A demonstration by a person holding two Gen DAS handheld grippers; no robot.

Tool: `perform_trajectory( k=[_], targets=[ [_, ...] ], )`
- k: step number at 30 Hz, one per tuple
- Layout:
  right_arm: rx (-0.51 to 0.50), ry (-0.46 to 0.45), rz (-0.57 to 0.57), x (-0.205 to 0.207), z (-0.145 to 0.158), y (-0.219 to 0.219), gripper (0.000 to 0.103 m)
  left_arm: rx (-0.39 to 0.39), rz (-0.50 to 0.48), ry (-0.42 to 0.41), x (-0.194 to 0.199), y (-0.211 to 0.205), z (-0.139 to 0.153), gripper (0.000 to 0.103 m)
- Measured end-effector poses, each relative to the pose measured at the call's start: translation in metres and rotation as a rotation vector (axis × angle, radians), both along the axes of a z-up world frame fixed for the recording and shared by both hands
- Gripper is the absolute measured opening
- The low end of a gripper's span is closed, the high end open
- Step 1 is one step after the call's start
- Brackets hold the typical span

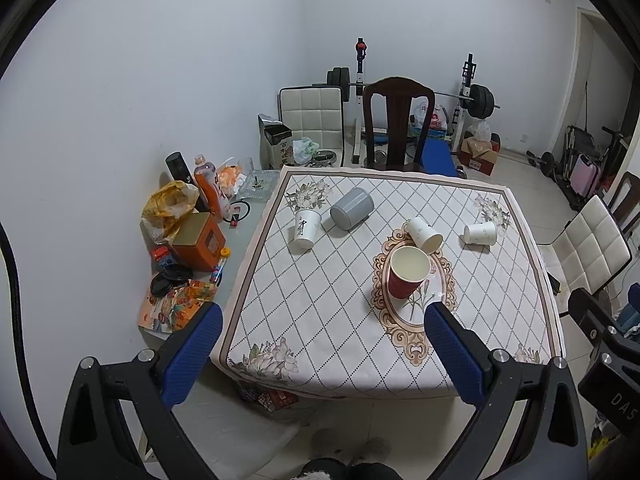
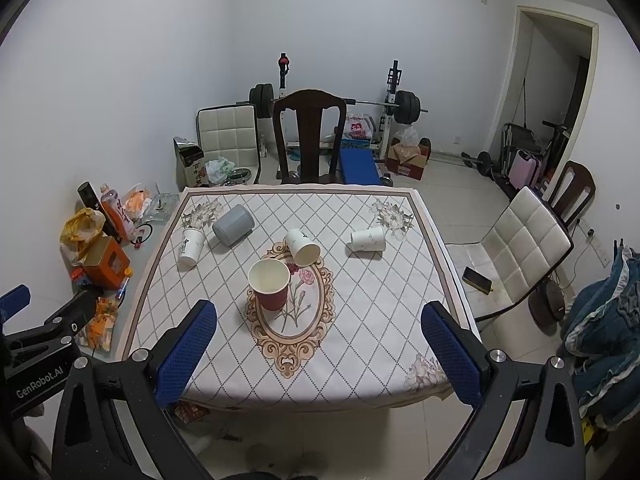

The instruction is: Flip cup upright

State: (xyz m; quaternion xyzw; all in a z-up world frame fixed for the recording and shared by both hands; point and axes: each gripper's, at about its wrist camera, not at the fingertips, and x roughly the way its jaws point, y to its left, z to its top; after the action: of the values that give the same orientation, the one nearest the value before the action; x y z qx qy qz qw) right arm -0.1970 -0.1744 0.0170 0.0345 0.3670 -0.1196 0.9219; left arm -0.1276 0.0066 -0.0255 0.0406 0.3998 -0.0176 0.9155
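A red paper cup (image 1: 406,273) (image 2: 270,284) stands upright at the middle of the patterned tablecloth (image 1: 320,320) (image 2: 360,320). A white cup (image 1: 425,234) (image 2: 302,247) lies on its side just behind it. Another white cup (image 1: 480,233) (image 2: 368,239) lies on its side at the right. A grey cup (image 1: 352,208) (image 2: 233,224) lies on its side at the back left. A white cup with black writing (image 1: 306,229) (image 2: 191,247) sits beside it, mouth away from me. My left gripper (image 1: 320,338) and right gripper (image 2: 318,336) are open and empty, above the near table edge.
A side surface on the left holds bags (image 1: 170,204), bottles, and an orange box (image 1: 199,242). A dark wooden chair (image 1: 396,120) stands behind the table. A white padded chair (image 2: 516,252) with a phone (image 2: 477,279) on it stands at the right. Weights are at the back.
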Motion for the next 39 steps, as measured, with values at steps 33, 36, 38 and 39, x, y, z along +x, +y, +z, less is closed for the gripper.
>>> perform_trajectory(
  k=[33, 36, 38, 39],
  targets=[
    [0.006, 0.005, -0.001, 0.001, -0.006, 0.005, 0.103, 0.003, -0.012, -0.002, 0.003, 0.001, 0.0, 0.103],
    [0.004, 0.003, -0.001, 0.0, -0.006, 0.007, 0.103, 0.003, -0.016, -0.003, 0.002, 0.001, 0.0, 0.103],
    [0.006, 0.005, 0.001, 0.001, -0.006, 0.006, 0.103, 0.003, -0.019, -0.003, 0.001, 0.001, 0.0, 0.103],
    [0.006, 0.004, 0.0, 0.0, -0.006, 0.007, 0.103, 0.003, -0.019, -0.004, 0.001, 0.001, 0.0, 0.103]
  ],
)
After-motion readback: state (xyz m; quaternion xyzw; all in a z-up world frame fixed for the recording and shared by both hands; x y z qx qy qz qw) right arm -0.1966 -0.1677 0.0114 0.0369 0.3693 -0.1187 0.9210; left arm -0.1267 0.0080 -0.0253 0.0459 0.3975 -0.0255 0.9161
